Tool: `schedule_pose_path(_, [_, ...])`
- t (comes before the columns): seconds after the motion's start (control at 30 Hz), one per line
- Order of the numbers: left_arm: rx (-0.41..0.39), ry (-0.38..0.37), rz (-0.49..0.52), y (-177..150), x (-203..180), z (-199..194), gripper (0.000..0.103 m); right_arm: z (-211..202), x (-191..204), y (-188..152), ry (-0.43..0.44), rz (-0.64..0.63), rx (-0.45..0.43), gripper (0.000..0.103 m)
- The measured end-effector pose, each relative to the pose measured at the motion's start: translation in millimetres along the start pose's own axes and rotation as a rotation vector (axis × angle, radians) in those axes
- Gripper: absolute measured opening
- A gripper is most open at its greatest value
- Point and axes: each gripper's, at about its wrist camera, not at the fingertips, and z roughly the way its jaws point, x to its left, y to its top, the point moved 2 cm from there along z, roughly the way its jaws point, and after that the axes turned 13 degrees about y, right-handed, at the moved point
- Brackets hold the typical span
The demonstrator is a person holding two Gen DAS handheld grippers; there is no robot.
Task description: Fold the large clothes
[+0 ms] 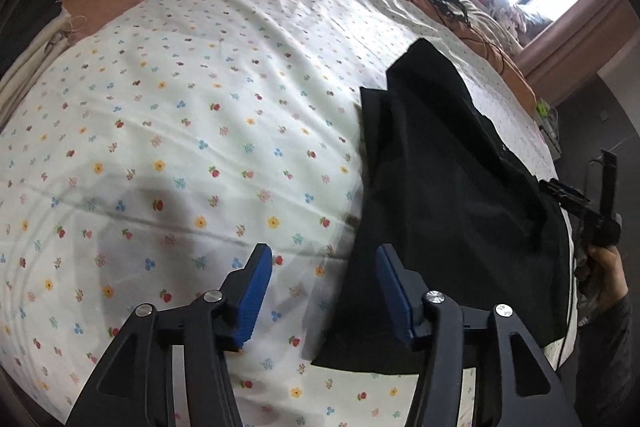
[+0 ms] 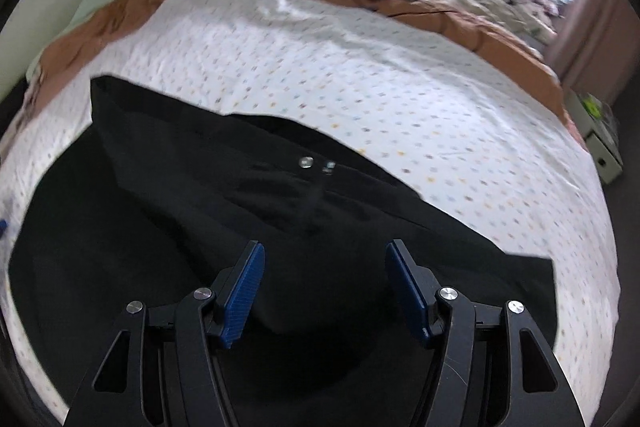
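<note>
Right now the black trousers (image 2: 248, 227) lie on the flowered sheet (image 1: 180, 107) of the bed, in the right half of the left view and filling the lower middle of the right view, waistband button toward the upper centre. They look only partly folded, one edge doubled over. My left fingers (image 1: 324, 291) stand apart over the sheet beside the cloth's left edge, holding nothing. My right fingers (image 2: 324, 291) are apart too, above the dark fabric, likely placed to pick a fold line.
</note>
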Motion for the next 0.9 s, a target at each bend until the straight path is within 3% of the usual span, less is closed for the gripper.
schedule_pose_path(0.37, [0.025,-0.003,-0.06,7,21,20,0.056,61,12,2,0.048,-0.121,0.154,0.063])
schedule_pose_path(0.7, [0.037,-0.019,-0.081,3,29,25,0.056,76,1,-1,0.153,-0.102,0.203,0.063])
schedule_pose_path(0.73, [0.037,-0.021,-0.081,2,29,24,0.056,76,0,-1,0.159,-0.101,0.203,0.061])
schedule_pose_path(0.77, [0.037,-0.022,-0.081,2,29,24,0.056,73,3,-1,0.18,-0.108,0.202,0.042])
schedule_pose_path(0.8, [0.036,-0.023,-0.08,1,28,23,0.056,71,5,-1,0.178,-0.117,0.201,0.017])
schedule_pose_path(0.83, [0.035,-0.024,-0.078,0,28,22,0.056,68,7,-1,0.161,-0.13,0.203,0.008])
schedule_pose_path(0.9, [0.034,-0.029,-0.075,0,26,19,0.056,63,11,1,0.148,-0.131,0.207,0.003])
